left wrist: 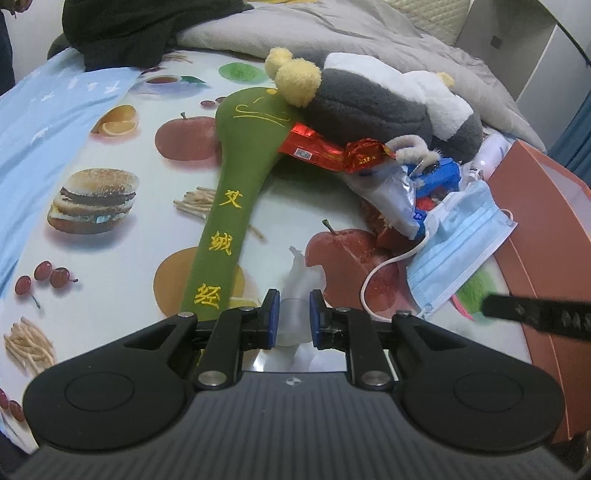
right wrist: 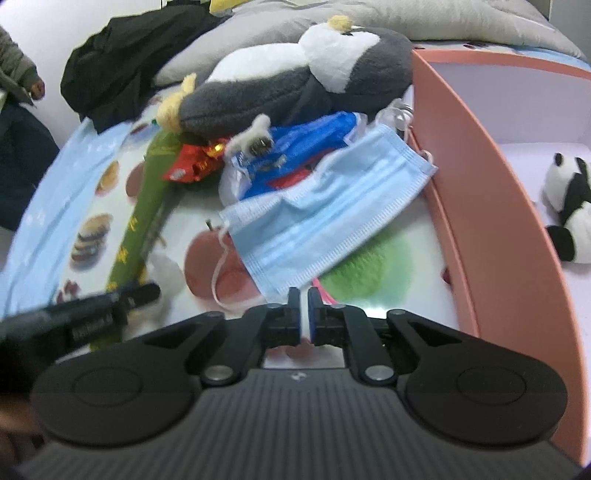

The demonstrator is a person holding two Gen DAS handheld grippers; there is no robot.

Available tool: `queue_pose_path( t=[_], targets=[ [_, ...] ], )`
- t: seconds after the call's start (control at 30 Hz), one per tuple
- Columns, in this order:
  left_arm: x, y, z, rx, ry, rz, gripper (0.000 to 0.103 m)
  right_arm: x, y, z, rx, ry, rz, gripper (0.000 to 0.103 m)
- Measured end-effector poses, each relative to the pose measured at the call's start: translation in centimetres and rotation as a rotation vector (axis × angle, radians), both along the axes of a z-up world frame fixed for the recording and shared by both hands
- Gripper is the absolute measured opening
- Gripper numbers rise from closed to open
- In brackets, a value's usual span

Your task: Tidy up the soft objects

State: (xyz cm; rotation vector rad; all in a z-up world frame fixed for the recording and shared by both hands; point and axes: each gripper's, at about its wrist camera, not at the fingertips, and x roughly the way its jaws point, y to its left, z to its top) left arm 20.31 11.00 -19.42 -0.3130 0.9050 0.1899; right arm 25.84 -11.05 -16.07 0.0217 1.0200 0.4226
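Left gripper (left wrist: 292, 314) low over the fruit-printed worktop (left wrist: 122, 229), jaws clenched on a small translucent soft piece (left wrist: 299, 280) that sticks out forward between the blue pads. Right gripper (right wrist: 303, 312) just over the near edge of the blue face mask (right wrist: 317, 218), jaws nearly closed with only a thin gap, grasping nothing visible.

Long green plush mallet (left wrist: 229, 206) with yellow stitched characters lying diagonally across the middle of the worktop, head toward the far edge. Grey and white plush penguin (left wrist: 388, 103) on its side at the far edge, yellow feet resting on the mallet head. Red foil snack wrapper (left wrist: 314, 147) and red candy (left wrist: 365, 155) touching the penguin on its near side. Blue and silver packets (left wrist: 424, 188) in a heap just beside them, partly under the face mask, which lies toward the right edge with one white ear loop (left wrist: 384, 273) trailing over the printed apple.

Orange box (right wrist: 491, 206) standing against the right edge of the worktop, with a small plush panda (right wrist: 572, 210) inside on its pale floor. Grey quilt (left wrist: 332, 29) and black garment (left wrist: 140, 29) beyond the far edge
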Motion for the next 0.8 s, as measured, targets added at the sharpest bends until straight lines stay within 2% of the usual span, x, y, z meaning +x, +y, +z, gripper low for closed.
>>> queue_pose_path(
  t=[0.03,0.07,0.37,0.53,0.6,0.63,0.67,0.73,0.77,0.8],
  targets=[
    [-0.1,0.1,0.0,-0.006,0.001,0.002,0.02,0.4,0.3,-0.1,0.011,-0.002,-0.003,0.041],
    [-0.1,0.2,0.0,-0.012,0.003,0.006,0.02,0.7,0.5,-0.3,0.023,0.0,-0.006,0.056],
    [-0.5,0.1,0.1,-0.013,0.011,0.028,0.02,2.3,4.1,-0.9,0.048,0.019,0.03,0.055],
    [-0.6,0.2,0.0,-0.019,0.018,0.036,0.02,3.0,5.7,-0.7,0.016,0.0,0.019,0.055],
    [-0.6,0.2,0.1,-0.023,0.019,0.04,0.02,3.4,6.3,-1.1,-0.019,-0.008,0.02,0.054],
    [-0.6,0.2,0.1,-0.024,0.022,0.04,0.02,3.6,6.6,-1.4,-0.037,-0.004,0.026,0.047],
    [-0.6,0.0,0.1,-0.022,0.026,0.039,0.02,3.8,6.8,-1.7,-0.057,0.004,0.034,0.035],
    [-0.5,-0.1,0.1,-0.016,0.034,0.039,0.02,3.9,7.2,-2.3,-0.093,0.029,0.054,0.019],
    [-0.5,-0.2,0.2,-0.015,0.037,0.038,0.02,3.8,7.2,-2.4,-0.102,0.037,0.062,0.013],
    [-0.5,-0.2,0.2,-0.015,0.044,0.038,0.02,3.7,7.2,-2.4,-0.11,0.041,0.072,0.012]
  ],
)
